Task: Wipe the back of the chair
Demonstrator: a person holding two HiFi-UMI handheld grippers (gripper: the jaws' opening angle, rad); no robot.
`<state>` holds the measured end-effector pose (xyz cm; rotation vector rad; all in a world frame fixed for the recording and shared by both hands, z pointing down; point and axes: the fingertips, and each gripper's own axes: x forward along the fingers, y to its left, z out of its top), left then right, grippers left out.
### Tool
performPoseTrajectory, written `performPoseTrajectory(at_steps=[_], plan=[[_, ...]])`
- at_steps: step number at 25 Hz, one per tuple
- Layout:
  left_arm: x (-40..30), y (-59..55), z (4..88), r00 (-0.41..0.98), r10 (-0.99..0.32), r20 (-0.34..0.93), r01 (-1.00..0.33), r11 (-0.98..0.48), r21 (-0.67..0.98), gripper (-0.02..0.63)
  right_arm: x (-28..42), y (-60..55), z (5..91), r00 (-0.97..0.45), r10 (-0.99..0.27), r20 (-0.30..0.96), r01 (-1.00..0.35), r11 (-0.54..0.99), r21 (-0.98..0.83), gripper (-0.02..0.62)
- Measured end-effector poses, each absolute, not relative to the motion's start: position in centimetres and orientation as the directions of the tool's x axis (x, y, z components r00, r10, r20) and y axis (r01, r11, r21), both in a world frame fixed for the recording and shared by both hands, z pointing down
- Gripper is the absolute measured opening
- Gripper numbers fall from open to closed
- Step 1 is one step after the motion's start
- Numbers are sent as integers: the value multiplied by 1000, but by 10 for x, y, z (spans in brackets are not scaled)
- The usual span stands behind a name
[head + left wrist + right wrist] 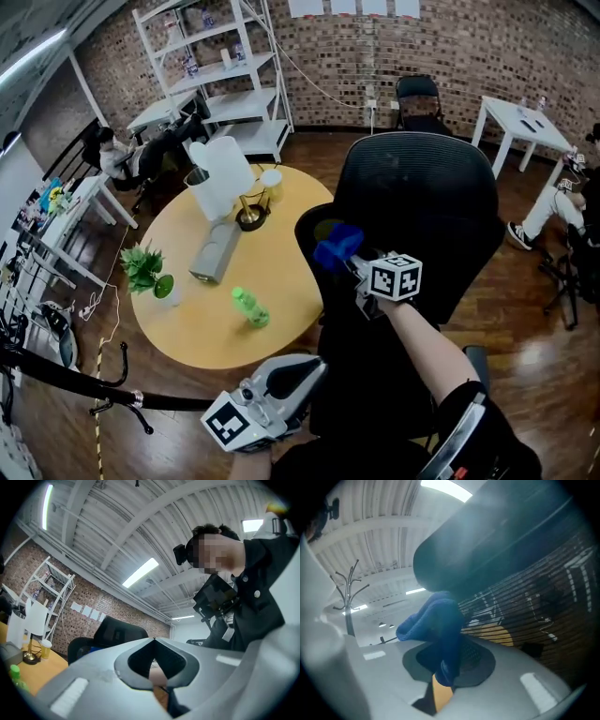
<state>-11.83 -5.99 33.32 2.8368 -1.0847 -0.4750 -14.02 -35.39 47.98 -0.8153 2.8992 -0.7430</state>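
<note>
A black mesh office chair [422, 216] stands beside the round table, its back toward me. My right gripper [349, 261] is shut on a blue cloth [336, 246] that presses against the chair back's left edge. In the right gripper view the cloth [436, 620] bunches between the jaws, tight against the dark mesh back [520, 588]. My left gripper [298, 375] hangs low near my body, away from the chair, jaws shut with nothing in them. The left gripper view points upward, with the chair [110, 634] small in the distance.
A round yellow table [216, 272] left of the chair carries a white jug [220, 178], a grey box [214, 251], a green bottle [250, 307] and a small plant [148, 272]. White shelving [220, 75] and a second black chair [418, 101] stand by the brick wall. People sit at both sides.
</note>
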Motion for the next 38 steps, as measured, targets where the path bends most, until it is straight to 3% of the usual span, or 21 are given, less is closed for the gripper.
performPoseTrajectory(at_steps=[26,33,38], plan=[[-5,-88,345,866,-445,-228,-412,-893,179,5,159,-386,507,-497,-864,79,-791,414,-450,54],[13,-92,345,890,-387,-239,-352,-919,177,5,260,-379,527,-303,-940,159,-865,201,-460,54],[19,-90,346,901,-355,-250,-316,-931,184,5,340,-356,551,-38,-963,267,-912,-76,-403,54]])
